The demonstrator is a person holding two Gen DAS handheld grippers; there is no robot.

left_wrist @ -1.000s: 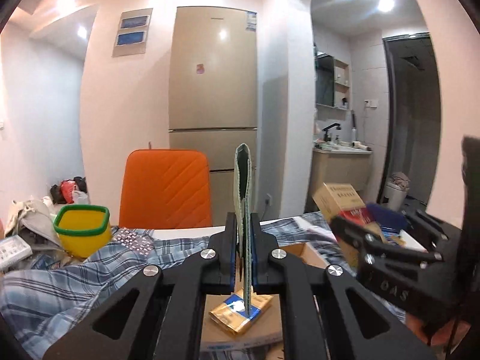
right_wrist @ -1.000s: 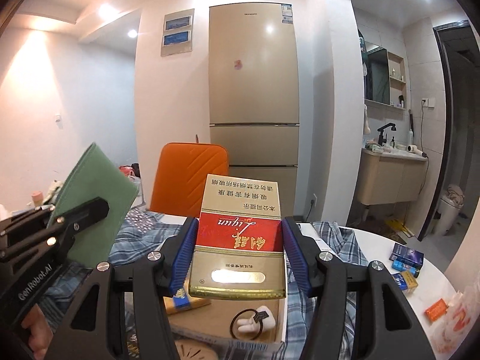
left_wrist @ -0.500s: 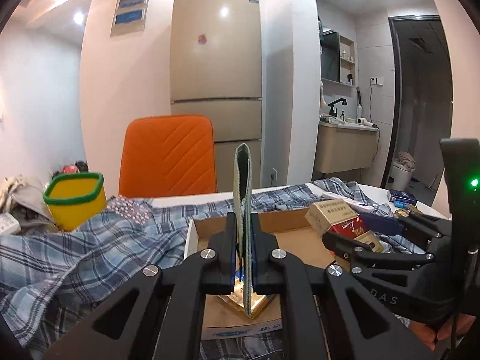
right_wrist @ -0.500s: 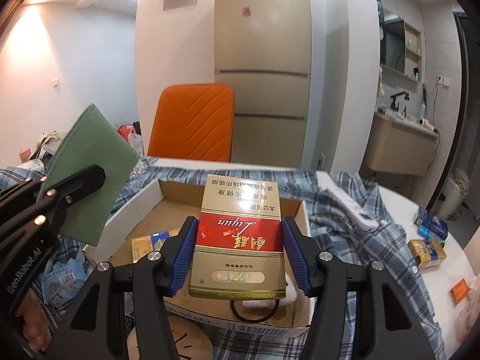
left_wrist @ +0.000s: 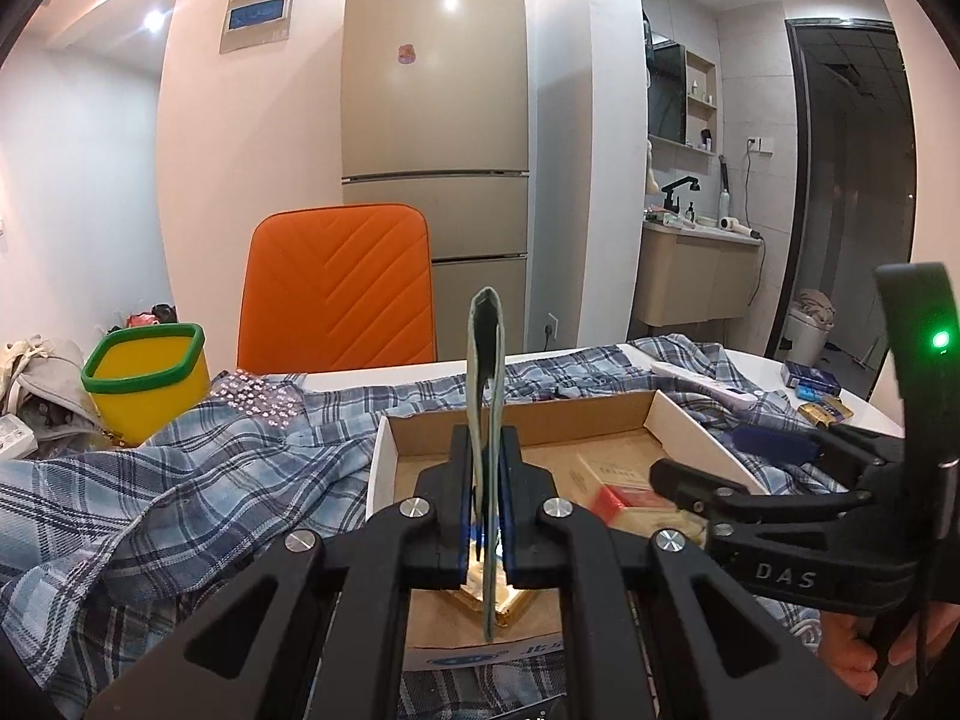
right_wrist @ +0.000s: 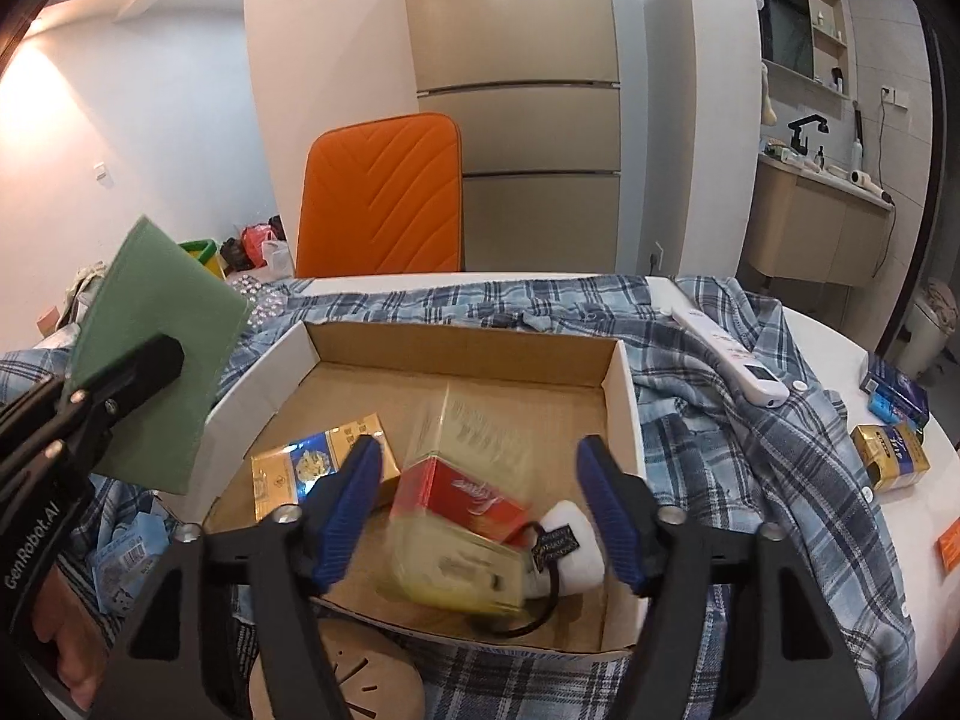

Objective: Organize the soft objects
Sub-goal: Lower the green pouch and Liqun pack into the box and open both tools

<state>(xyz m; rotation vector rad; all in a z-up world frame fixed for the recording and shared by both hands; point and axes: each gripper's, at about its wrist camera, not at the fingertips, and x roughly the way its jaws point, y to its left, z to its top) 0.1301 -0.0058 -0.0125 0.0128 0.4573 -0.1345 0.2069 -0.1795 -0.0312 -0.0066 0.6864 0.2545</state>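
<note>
My left gripper (left_wrist: 485,456) is shut on a thin green cloth pad (left_wrist: 483,372), held upright edge-on above the left part of an open cardboard box (left_wrist: 522,420). The pad shows as a green square (right_wrist: 150,360) in the right wrist view. My right gripper (right_wrist: 480,510) is open over the box (right_wrist: 462,348). A red and gold carton (right_wrist: 462,516), blurred, lies free between the fingers on the box floor, beside a white plush item (right_wrist: 570,546) and a gold packet (right_wrist: 318,468).
A blue plaid shirt (right_wrist: 720,420) covers the white table around the box. A white remote (right_wrist: 726,360), small packets (right_wrist: 888,450) lie at right. A yellow bin (left_wrist: 144,378) stands at left, an orange chair (left_wrist: 336,294) behind the table. A round wooden disc (right_wrist: 342,684) lies in front.
My right gripper lowered over the box and opened, letting go of the red and gold carton, which now lies in the box. The left gripper still holds the green pad.
</note>
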